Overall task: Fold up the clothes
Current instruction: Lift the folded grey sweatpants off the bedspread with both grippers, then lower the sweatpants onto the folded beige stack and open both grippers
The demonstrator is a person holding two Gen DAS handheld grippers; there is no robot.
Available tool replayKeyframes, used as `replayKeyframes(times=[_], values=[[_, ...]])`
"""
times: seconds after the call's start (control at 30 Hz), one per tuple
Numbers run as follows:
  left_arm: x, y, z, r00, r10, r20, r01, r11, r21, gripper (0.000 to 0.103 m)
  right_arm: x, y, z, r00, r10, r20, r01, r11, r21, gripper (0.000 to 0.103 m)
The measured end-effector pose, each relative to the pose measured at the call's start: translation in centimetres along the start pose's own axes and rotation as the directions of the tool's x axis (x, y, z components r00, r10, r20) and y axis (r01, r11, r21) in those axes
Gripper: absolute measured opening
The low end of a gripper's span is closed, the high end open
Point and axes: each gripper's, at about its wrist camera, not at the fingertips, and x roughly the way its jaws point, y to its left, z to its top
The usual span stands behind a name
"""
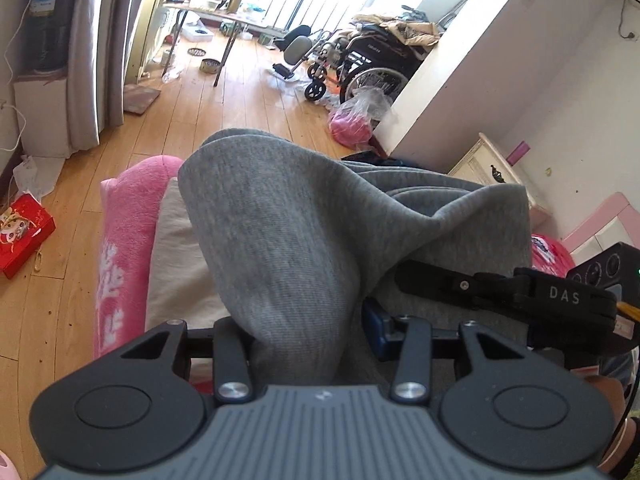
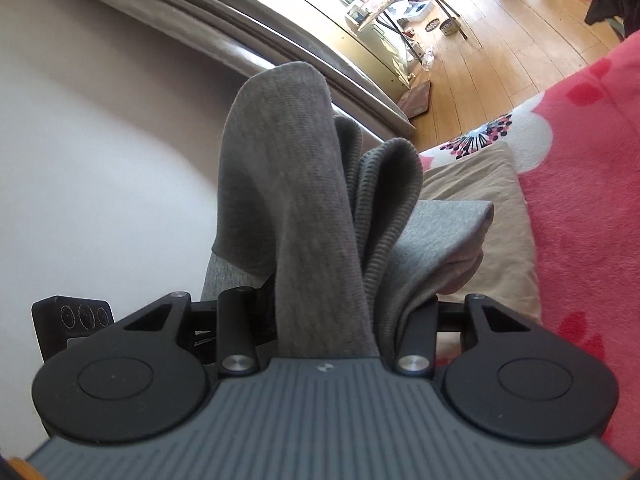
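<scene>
A grey knit garment [image 1: 280, 220] rises out of my left gripper [image 1: 304, 320], which is shut on a bunched fold of it; the cloth hides the fingertips. At the right of the left wrist view, one of the right gripper's black fingers [image 1: 440, 282] presses into the same cloth. In the right wrist view my right gripper [image 2: 332, 312] is shut on the grey garment [image 2: 288, 180], whose ribbed hem stands up in folds between the jaws. Under the garment lie a beige cloth [image 1: 176, 264] [image 2: 492, 184] and a pink floral blanket [image 1: 128, 216] [image 2: 580, 200].
Wooden floor [image 1: 200, 120] stretches beyond the bed, with a red box [image 1: 24, 236] at left, a folding table [image 1: 208, 12] and a wheelchair [image 1: 368, 60] farther off. A pink plastic bag [image 1: 352, 124] and a white nightstand [image 1: 492, 168] stand by the wall. Grey curtains [image 1: 92, 60] hang at left.
</scene>
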Motion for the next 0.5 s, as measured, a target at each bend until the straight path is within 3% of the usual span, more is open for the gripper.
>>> replayKeyframes(times=[0.37,0.5], values=[[6.7,5.9,6.0,0.999,-0.013,-0.03,0.01,0.995,-0.099,0.044,7.5,-4.7,4.2,0.999,0.029,-0.014,-0.028,0.993,0.113,0.043],[9.1,9.2,6.5,0.999,-0.005,-0.038,0.0,0.991,-0.135,0.044,10.2,-5.9,5.3,0.999,0.044,-0.024,-0.04,0.986,0.164,0.043]])
